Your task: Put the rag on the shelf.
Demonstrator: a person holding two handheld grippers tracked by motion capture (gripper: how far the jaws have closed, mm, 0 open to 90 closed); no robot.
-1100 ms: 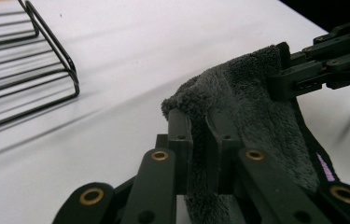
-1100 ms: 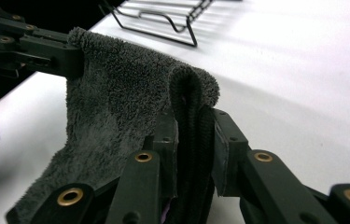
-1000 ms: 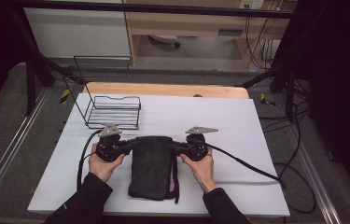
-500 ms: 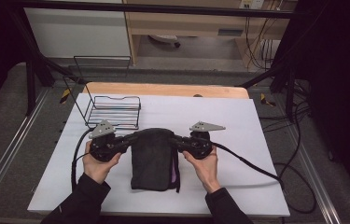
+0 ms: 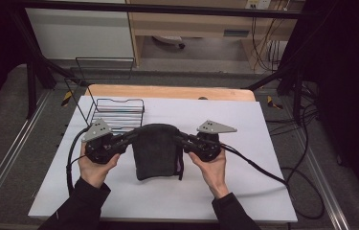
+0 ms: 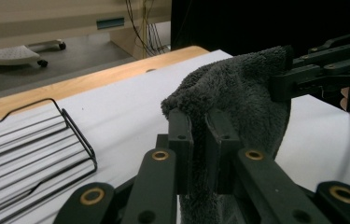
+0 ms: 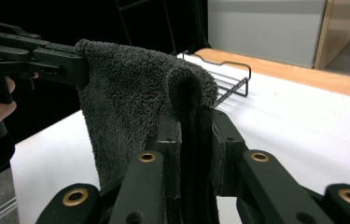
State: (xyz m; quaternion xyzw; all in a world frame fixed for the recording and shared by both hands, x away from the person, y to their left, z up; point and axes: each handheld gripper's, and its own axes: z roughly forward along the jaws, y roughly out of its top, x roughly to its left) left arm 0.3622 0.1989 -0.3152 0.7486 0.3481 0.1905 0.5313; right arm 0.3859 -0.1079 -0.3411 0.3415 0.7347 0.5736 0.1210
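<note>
Now, towel point(image 5: 155, 151): lifted by both top corners, hanging beside the wire rack point(image 5: 117, 112).
Left gripper point(image 5: 128, 139): clamped on towel.
Right gripper point(image 5: 181, 140): clamped on towel.
Left: fold or place.

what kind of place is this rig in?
Likely a lab or workshop data-collection bench: a white-covered table inside a black metal frame, loose cables on the floor, and a wire rack and dark towel as props.

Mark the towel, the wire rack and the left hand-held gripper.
towel point(image 5: 155, 152): high view, middle of hanging cloth
wire rack point(image 5: 117, 114): high view, its wire floor
left hand-held gripper point(image 6: 199, 140): left gripper view, between jaw tips
</note>
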